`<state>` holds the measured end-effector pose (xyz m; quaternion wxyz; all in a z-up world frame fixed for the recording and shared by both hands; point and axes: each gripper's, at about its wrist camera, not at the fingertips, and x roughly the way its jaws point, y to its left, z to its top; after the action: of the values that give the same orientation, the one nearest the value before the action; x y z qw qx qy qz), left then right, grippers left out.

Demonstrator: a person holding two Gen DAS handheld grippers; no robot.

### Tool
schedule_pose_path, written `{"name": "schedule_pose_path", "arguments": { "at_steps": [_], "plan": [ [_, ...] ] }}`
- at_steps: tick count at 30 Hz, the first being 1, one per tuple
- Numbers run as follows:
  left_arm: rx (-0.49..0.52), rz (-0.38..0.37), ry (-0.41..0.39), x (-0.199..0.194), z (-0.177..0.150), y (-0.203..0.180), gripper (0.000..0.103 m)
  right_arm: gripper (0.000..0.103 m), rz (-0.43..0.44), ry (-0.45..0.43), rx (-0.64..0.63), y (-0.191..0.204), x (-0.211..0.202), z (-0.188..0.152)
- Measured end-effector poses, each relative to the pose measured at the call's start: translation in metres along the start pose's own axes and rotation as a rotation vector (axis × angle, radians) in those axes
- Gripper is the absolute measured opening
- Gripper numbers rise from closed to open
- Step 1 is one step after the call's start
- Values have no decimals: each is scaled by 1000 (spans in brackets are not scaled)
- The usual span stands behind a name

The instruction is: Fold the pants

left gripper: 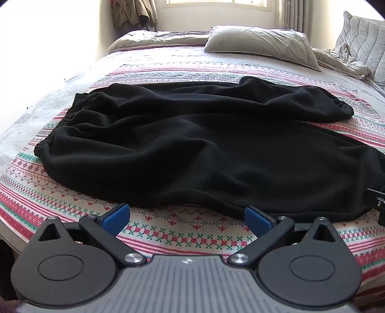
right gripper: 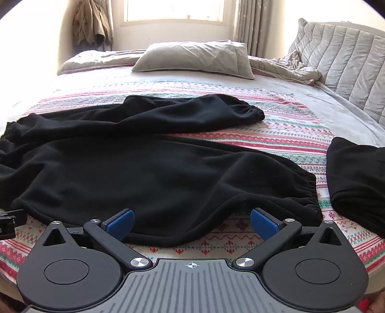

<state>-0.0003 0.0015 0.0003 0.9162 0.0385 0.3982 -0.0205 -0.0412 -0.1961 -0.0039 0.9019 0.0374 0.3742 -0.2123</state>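
Note:
Black pants (left gripper: 192,134) lie spread across the patterned bedspread (left gripper: 187,236), with the elastic waistband (left gripper: 60,120) at the left in the left wrist view. The two cuffed legs (right gripper: 250,110) reach right in the right wrist view, the nearer cuff (right gripper: 310,197) close to my right gripper. My left gripper (left gripper: 187,219) stands open at the pants' near edge, holding nothing. My right gripper (right gripper: 191,224) is open too, and the near hem (right gripper: 168,238) of the leg lies between its blue pads (right gripper: 120,224) without being pinched.
A second black garment (right gripper: 356,183) lies folded at the right. A grey pillow (right gripper: 192,57), a rumpled duvet (right gripper: 288,67) and a padded headboard (right gripper: 344,65) are at the far end. A window (right gripper: 173,12) and hanging clothes (right gripper: 91,24) are behind the bed.

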Motion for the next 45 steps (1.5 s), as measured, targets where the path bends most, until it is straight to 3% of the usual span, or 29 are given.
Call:
{"name": "schedule_pose_path", "arguments": {
  "at_steps": [45],
  "plan": [
    [22,-7,11,7,-1,-1,103,103,8,25,5,3,3,-2]
  ]
}}
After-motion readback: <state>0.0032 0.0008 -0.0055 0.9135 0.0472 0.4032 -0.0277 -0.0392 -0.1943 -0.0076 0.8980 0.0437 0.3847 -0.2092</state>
